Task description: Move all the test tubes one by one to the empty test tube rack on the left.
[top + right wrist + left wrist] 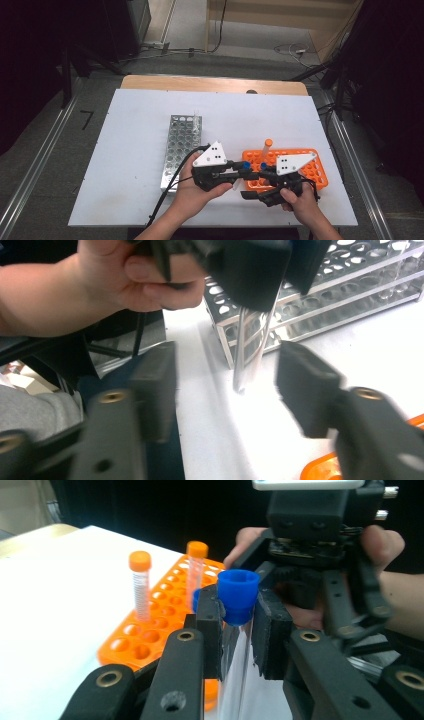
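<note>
A clear tube with a blue cap (pixel 238 592) is pinched just under its cap by my left gripper (pixel 239 630), which is shut on it. In the high view the left gripper (pixel 240 167) holds the blue-capped tube (pixel 245 164) between the metal rack (pixel 181 145) and the orange rack (pixel 315 170). My right gripper (pixel 227 390) stands open, its pads well apart on either side of the tube's lower end (pixel 250 345) without touching it. From above, the right gripper (pixel 252 184) faces the left one from close by.
The orange rack (pixel 150 640) holds two orange-capped tubes (pixel 139 580) (pixel 196 565). A clear tube (pixel 196 117) stands at the far end of the metal rack (pixel 310 295). A white mat (pixel 140 110) covers the table.
</note>
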Available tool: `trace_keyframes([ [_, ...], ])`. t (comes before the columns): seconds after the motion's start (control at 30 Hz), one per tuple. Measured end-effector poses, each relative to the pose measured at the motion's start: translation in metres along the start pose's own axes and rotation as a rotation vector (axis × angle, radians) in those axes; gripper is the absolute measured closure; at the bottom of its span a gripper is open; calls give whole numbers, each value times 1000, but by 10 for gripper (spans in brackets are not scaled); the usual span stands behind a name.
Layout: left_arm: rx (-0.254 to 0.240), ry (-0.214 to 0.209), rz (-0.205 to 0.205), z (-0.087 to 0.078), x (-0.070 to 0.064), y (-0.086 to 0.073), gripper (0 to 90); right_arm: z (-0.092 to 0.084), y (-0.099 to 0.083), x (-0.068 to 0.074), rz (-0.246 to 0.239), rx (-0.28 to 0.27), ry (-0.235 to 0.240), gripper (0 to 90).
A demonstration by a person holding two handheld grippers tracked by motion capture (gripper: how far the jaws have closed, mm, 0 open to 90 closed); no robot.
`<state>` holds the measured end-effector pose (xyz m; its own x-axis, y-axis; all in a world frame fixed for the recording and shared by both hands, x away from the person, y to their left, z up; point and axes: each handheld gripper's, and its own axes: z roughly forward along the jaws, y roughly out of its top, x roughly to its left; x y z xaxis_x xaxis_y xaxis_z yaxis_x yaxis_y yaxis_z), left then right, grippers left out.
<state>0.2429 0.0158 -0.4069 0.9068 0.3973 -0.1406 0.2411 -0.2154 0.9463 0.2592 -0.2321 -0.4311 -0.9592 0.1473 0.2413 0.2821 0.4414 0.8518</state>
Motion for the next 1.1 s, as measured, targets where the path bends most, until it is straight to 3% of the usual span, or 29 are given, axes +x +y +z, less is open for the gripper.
trace_keyframes([
  [0.17,-22,41,-4,-11,10,3,762,-13,1,0,-7,-48,-10,207],
  [0.53,-91,182,-41,-44,48,5,762,-41,-3,-5,22,-113,-115,20],
  [0.77,-147,279,-73,-65,71,5,762,-60,-7,-8,33,-149,-186,0],
  [1.1,-187,392,-89,-67,95,2,762,-78,-15,-16,58,-178,-255,0],
])
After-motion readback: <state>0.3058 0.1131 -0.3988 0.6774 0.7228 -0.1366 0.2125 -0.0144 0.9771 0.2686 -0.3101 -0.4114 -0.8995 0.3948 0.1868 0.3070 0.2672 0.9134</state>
